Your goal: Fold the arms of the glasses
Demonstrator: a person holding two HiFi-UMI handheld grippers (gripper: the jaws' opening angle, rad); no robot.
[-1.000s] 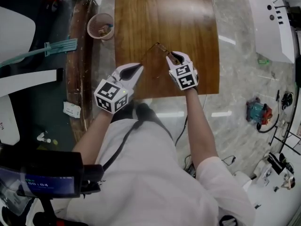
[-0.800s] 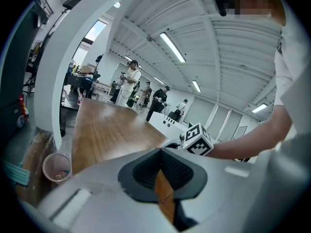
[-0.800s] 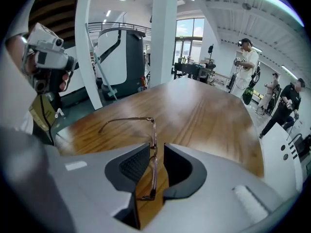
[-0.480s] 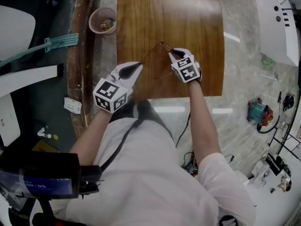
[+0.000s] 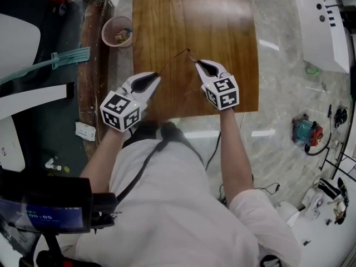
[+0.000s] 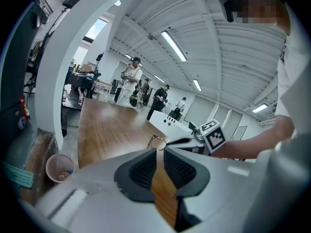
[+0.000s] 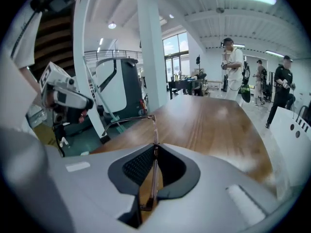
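Observation:
Thin-framed glasses (image 5: 173, 59) hang just above the wooden table (image 5: 222, 21), held by their front in my right gripper (image 5: 196, 64). In the right gripper view the front (image 7: 154, 130) stands edge-on between the closing jaws and meets the pads, while one arm sticks out sideways to the left. That arm's end reaches close to my left gripper (image 5: 156, 77). Its jaws stand a narrow gap apart with only table wood showing between them. In the left gripper view a lens (image 6: 156, 142) sits just past the left gripper's tips (image 6: 159, 150).
A pink cup (image 5: 117, 31) with scraps stands off the table's far left corner, and a teal-handled tool (image 5: 69, 56) lies left of it. The table's near edge (image 5: 194, 114) runs just under both hands. Several people stand far behind in the gripper views.
My right gripper's jaws have narrowed onto the glasses' front and raised it off the wood. The open arm now points toward the left gripper, which has hardly moved.

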